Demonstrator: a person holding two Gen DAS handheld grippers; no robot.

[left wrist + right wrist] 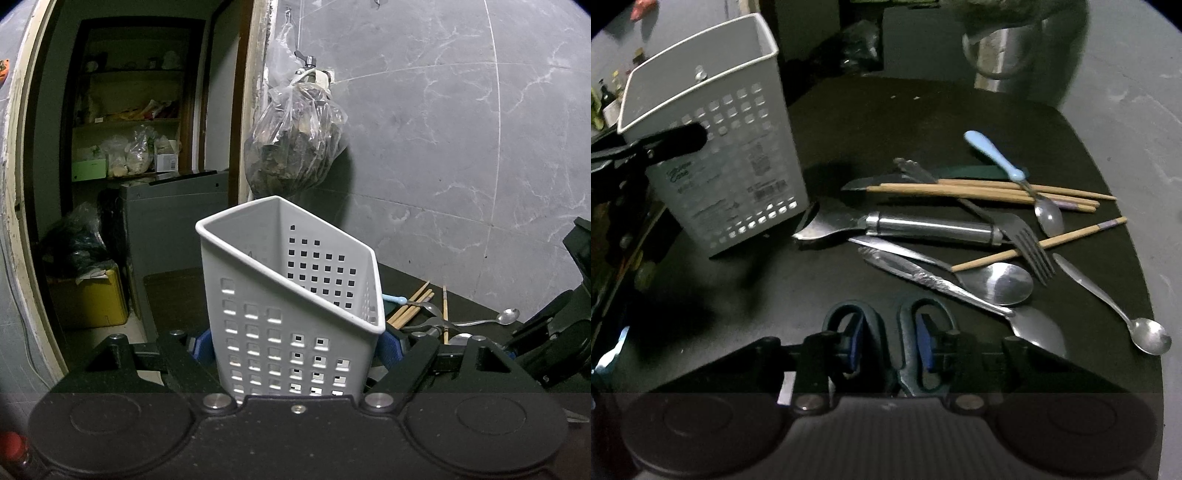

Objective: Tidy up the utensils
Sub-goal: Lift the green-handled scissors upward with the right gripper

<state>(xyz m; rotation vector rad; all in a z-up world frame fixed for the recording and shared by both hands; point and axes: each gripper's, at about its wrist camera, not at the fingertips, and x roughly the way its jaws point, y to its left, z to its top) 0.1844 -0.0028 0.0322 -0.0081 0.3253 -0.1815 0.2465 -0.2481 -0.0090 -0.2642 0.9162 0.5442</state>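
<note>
utensils [960,229] are heaped on the dark mat [886,122] beside the white perforated caddy [291,295], which is clamped by the left gripper [295,349]. scissors [905,343] sit between the right gripper [890,347] fingers; pad contact cannot be told. the caddy's label print is unreadable.

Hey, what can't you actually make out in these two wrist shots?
- Scissors blades: right wrist view, hidden under the right gripper body.
- White utensil basket bottom: left wrist view, cut off by the left gripper.
- Basket label text: right wrist view, blurred.
</note>
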